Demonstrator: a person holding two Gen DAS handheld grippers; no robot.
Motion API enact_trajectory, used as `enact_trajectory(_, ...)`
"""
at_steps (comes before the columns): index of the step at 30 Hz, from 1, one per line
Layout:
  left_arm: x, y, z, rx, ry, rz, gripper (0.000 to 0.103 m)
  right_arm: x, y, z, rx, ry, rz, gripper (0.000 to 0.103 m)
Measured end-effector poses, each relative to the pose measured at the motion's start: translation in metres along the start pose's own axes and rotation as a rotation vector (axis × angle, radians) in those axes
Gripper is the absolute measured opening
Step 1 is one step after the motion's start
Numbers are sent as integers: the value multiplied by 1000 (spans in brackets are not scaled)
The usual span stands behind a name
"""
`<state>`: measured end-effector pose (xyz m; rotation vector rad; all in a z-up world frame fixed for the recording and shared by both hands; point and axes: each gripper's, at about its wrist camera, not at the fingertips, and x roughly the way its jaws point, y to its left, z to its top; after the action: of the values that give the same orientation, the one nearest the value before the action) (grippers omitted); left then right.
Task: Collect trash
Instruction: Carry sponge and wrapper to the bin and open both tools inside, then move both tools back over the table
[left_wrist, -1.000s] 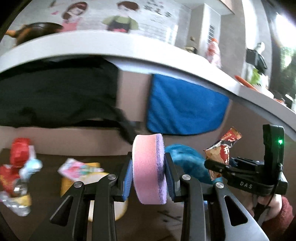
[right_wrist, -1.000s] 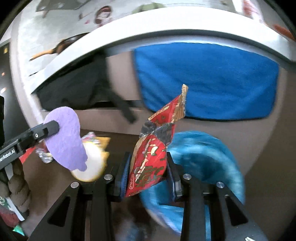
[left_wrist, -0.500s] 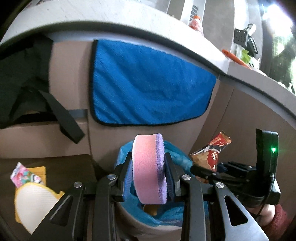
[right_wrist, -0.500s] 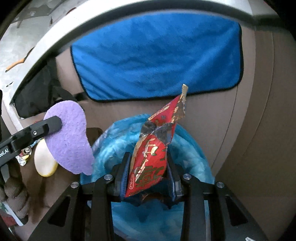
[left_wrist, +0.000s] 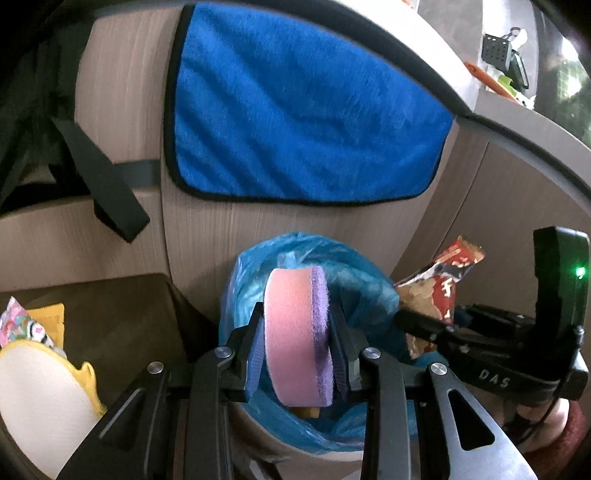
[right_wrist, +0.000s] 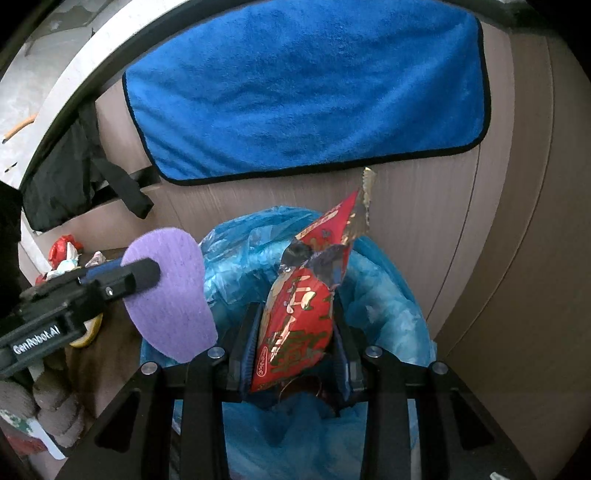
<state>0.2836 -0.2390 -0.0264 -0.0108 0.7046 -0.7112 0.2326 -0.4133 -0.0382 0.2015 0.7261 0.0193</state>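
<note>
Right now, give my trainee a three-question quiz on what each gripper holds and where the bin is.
1. True or false: the left gripper is shut on a pink and purple sponge.
2. What does the right gripper hold? A) a red snack wrapper B) a glass bottle C) a spoon
3. Fill in: both held items hang above the bin lined with a ____ plastic bag.

Key
1. True.
2. A: the red snack wrapper is clamped between its fingers.
3. Blue; the bin stands below the blue towel on the cabinet front.
</note>
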Motion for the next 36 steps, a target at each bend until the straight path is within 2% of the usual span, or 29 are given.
enact_trajectory(8, 7, -1, -10, 17, 21, 14, 33, 0, -2, 2, 22, -8, 12, 33)
enact_trajectory(11, 8, -1, -11, 18, 21, 14, 33, 1, -3, 1, 30, -4, 16, 37)
enact_trajectory(12, 9, 0, -11, 14, 22, 10, 36, 1, -3, 0, 35, -5, 17, 38)
enact_trajectory(13, 9, 0, -10, 11, 23, -4, 40, 1, -4, -1, 39, -7, 19, 45)
enact_trajectory(15, 10, 1, -9, 16, 29, -13, 59, 0, -3, -2, 43, -15, 22, 54)
enact_trajectory(16, 8, 1, -9, 20, 24, -9, 60, -1, -3, -2, 45, -22, 20, 57)
enact_trajectory(19, 1, 0, -8, 39, 2, 19, 63, -4, -3, -1, 47, -31, 6, 57)
enact_trajectory(21, -4, 2, -6, 37, -12, 26, 70, -5, -3, 0, 48, -29, -2, 60)
enact_trajectory(27, -24, 10, 0, 32, -52, 50, 79, -8, 4, 4, 40, -24, -33, 63)
enact_trajectory(32, -52, 31, 4, -20, -97, 46, 83, -18, 13, 11, 29, -39, -53, 65)
enact_trajectory(36, -83, 57, 7, -46, -143, 78, 89, -32, 29, 20, -4, -62, -55, 65)
